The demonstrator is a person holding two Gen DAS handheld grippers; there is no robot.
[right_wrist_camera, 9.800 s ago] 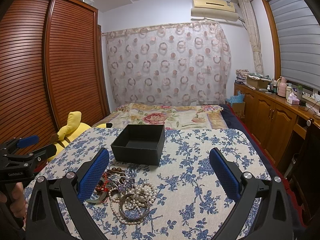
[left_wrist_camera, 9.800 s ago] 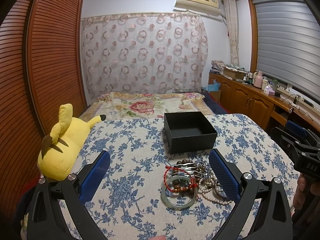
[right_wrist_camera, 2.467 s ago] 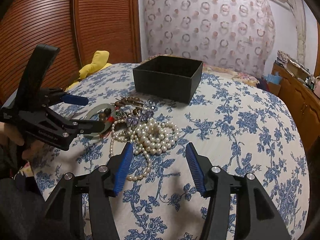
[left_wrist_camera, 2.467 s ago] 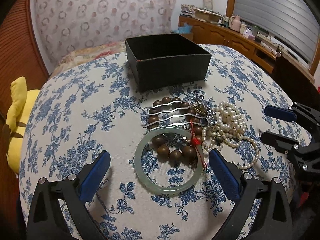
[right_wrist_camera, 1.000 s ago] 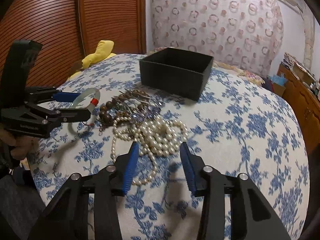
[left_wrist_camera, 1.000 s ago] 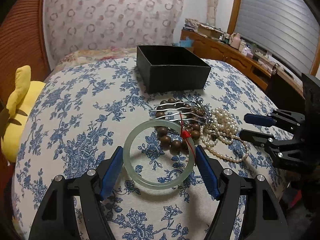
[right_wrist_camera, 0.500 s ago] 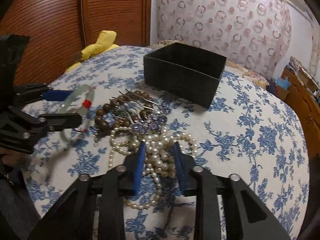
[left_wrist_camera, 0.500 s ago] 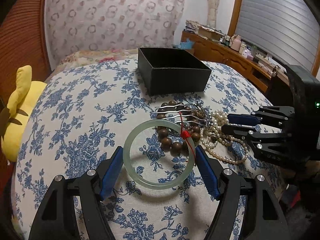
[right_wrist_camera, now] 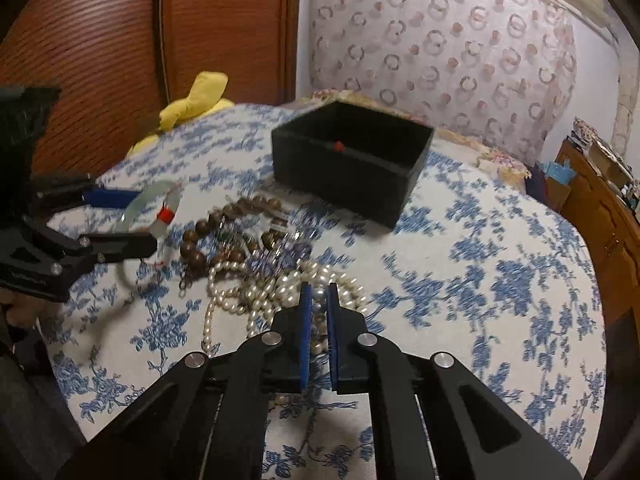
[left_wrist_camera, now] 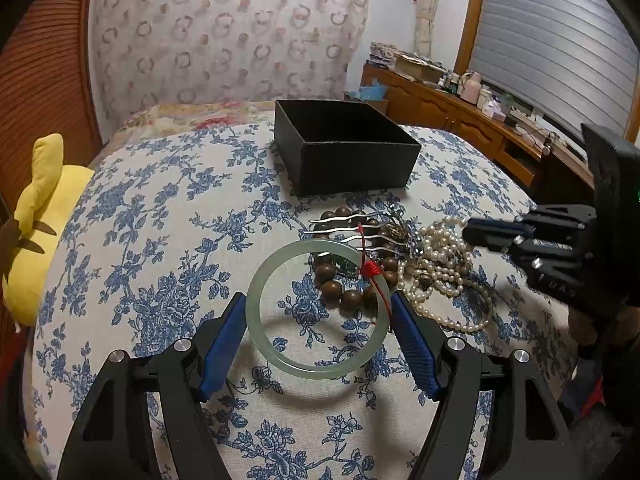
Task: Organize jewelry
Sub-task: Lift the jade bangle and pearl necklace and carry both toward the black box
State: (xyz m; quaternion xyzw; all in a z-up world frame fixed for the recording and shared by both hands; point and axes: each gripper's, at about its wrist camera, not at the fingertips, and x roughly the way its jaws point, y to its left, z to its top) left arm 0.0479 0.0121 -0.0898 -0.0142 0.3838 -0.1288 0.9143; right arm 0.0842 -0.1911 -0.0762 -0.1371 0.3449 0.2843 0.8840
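Observation:
My left gripper (left_wrist_camera: 318, 320) is shut on a pale green jade bangle (left_wrist_camera: 276, 352) with a red cord, holding it just above the cloth; both also show in the right wrist view (right_wrist_camera: 138, 204). My right gripper (right_wrist_camera: 319, 306) is shut on the pearl necklace (right_wrist_camera: 260, 292), which lies in a heap right of the brown wooden bead bracelet (left_wrist_camera: 340, 294) and silver hair combs (left_wrist_camera: 344, 236). The right gripper appears in the left wrist view (left_wrist_camera: 496, 236) over the pearls (left_wrist_camera: 440, 264). An open black box (left_wrist_camera: 348, 148) stands behind the heap.
The table (left_wrist_camera: 160, 220) wears a blue-flowered cloth. A yellow plush toy (left_wrist_camera: 36, 216) sits off its left edge. A bed lies behind, wooden wardrobe doors at the left, a cabinet with clutter at the right.
My right gripper moved forward over the pearls and closed from half open to shut on them. My left gripper keeps holding the bangle, lifted slightly.

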